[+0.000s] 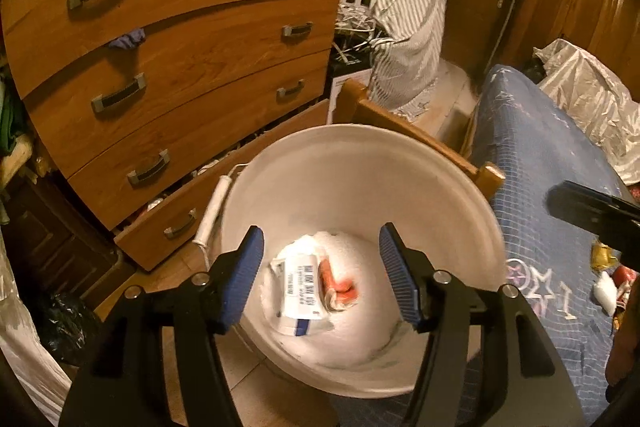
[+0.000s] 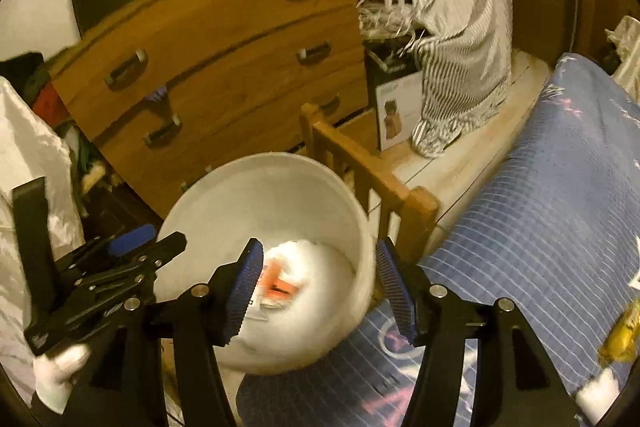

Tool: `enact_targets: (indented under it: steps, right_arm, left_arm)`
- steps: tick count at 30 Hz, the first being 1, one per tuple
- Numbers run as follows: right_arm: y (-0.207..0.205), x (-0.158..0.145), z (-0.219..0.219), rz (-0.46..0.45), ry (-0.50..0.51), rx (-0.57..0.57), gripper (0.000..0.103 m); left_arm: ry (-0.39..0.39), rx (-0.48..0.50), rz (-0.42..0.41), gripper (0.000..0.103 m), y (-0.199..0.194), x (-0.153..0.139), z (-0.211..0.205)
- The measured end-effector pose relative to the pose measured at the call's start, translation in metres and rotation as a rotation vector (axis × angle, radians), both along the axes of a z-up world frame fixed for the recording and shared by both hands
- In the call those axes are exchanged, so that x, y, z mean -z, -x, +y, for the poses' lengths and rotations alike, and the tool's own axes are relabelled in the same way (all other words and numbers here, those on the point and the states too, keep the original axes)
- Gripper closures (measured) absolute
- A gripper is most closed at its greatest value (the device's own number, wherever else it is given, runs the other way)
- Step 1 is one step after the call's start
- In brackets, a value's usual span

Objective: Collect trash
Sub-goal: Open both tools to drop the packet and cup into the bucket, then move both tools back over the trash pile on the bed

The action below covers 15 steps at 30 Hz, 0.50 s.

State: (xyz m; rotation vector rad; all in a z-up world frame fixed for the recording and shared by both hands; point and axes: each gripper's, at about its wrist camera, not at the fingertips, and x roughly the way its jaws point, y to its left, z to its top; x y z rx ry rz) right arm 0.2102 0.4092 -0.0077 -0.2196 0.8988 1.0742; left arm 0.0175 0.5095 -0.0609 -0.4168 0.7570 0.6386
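A white bucket (image 1: 360, 167) stands on the floor between the dresser and the bed. In its bottom lie a white printed packet (image 1: 300, 287) and an orange wrapper (image 1: 340, 287). My left gripper (image 1: 322, 267) hangs open over the bucket's mouth, with nothing between its blue pads. In the right wrist view my right gripper (image 2: 320, 287) is open too, above the near right rim of the bucket (image 2: 248, 195), and holds nothing. More trash lies on the blue bedcover: a yellow wrapper (image 2: 624, 331) and white and red scraps (image 1: 612, 283).
A wooden chest of drawers (image 1: 180, 67) stands behind the bucket with its bottom drawer (image 1: 224, 187) pulled out. The wooden bed frame post (image 2: 420, 211) is close to the bucket's right side. A striped cloth (image 1: 408, 7) hangs behind. Crumpled plastic sheet (image 1: 592, 95) lies on the bed.
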Motion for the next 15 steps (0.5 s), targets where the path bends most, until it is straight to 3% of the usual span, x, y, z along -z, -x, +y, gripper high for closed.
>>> enact_targets:
  steps: [3, 7, 10, 15]
  right_arm:
    - [0.004, -0.019, -0.056, -0.052, -0.061, 0.036, 0.039]
    - [0.009, -0.036, -0.169, -0.138, -0.136, 0.131, 0.033]
    - [0.008, -0.034, -0.254, -0.151, -0.149, 0.216, 0.032]
    - [0.010, -0.014, -0.396, -0.167, -0.121, 0.366, 0.032]
  left_arm:
    - [-0.001, 0.031, -0.024, 0.045, -0.003, -0.008, -0.018]
    - [0.008, 0.148, -0.043, 0.045, -0.029, -0.014, -0.066]
    - [0.019, 0.255, -0.043, 0.040, -0.053, -0.013, -0.113]
    - [0.074, 0.457, -0.019, 0.040, -0.096, 0.004, -0.204]
